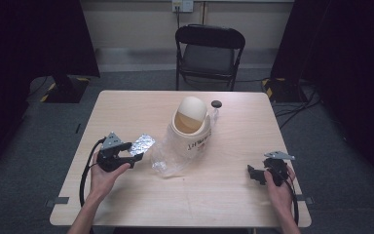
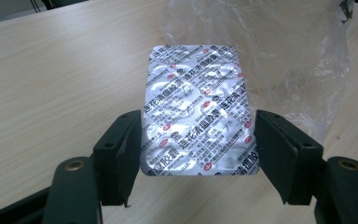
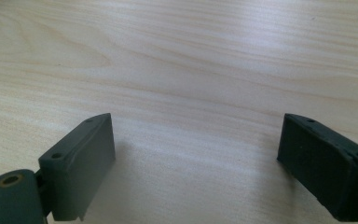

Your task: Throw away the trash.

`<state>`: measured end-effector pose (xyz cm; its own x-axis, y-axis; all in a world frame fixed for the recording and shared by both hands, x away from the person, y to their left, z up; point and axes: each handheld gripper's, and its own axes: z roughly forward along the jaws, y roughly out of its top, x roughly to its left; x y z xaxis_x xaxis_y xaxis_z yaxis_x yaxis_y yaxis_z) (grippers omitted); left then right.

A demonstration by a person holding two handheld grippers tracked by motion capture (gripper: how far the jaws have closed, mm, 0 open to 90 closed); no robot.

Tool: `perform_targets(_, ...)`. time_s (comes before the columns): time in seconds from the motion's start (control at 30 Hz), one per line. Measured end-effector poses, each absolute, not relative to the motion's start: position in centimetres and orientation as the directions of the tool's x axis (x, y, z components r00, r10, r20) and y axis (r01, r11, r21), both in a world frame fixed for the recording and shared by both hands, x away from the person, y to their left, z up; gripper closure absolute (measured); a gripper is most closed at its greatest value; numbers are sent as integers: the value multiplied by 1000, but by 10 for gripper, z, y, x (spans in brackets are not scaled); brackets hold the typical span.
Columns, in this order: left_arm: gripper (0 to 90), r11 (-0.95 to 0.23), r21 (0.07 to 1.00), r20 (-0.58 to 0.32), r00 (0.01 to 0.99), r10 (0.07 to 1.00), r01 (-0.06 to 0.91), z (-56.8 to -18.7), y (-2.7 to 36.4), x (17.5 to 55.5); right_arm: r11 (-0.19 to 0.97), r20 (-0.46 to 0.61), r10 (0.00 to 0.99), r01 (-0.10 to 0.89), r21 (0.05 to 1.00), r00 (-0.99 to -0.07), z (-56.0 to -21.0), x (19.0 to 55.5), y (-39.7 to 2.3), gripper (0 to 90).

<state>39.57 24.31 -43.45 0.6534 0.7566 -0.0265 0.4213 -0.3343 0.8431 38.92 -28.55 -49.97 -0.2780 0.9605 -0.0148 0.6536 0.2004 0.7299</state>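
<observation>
A silver foil blister pack (image 2: 198, 109) printed with red and black text sits between the jaws of my left gripper (image 2: 198, 156), which is shut on its two long edges and holds it above the table. In the high view the blister pack (image 1: 142, 144) sticks out of the left gripper (image 1: 132, 158) toward a small cream swing-lid bin (image 1: 191, 124) lined with a clear plastic bag (image 1: 168, 158). My right gripper (image 1: 253, 174) rests at the table's right side. In the right gripper view its jaws stand wide apart, the right gripper (image 3: 196, 163) open over bare wood.
The light wood table (image 1: 126, 107) has a small black round cap (image 1: 216, 104) behind the bin. A black folding chair (image 1: 208, 53) stands beyond the far edge. Dark curtains flank the room, and cables lie on the floor at the right.
</observation>
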Motion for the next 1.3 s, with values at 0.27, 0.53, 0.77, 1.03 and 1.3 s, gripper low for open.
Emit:
perform_targets(0.27, 342, -332, 852, -33, 676, 736, 404, -421, 236, 395, 200, -15, 960, 654, 730, -278, -500, 389, -285, 100)
perform_targets(0.53, 342, -352, 859, -21, 713, 701, 371, -407, 223, 398, 200, -15, 960, 654, 730, -278, -500, 389, -286, 100)
perform_targets(0.77, 342, -355, 868, -18, 735, 677, 348, -395, 214, 399, 200, -15, 960, 654, 730, -278, -500, 389, -286, 100)
perform_targets(1.03, 342, -367, 872, -8, 758, 652, 325, -383, 194, 407, 201, -15, 960, 653, 730, -278, -500, 389, -286, 100)
perform_targets(1.3, 342, -375, 872, -7, 774, 633, 314, -374, 177, 415, 201, -15, 960, 653, 730, -278, -500, 389, -286, 100)
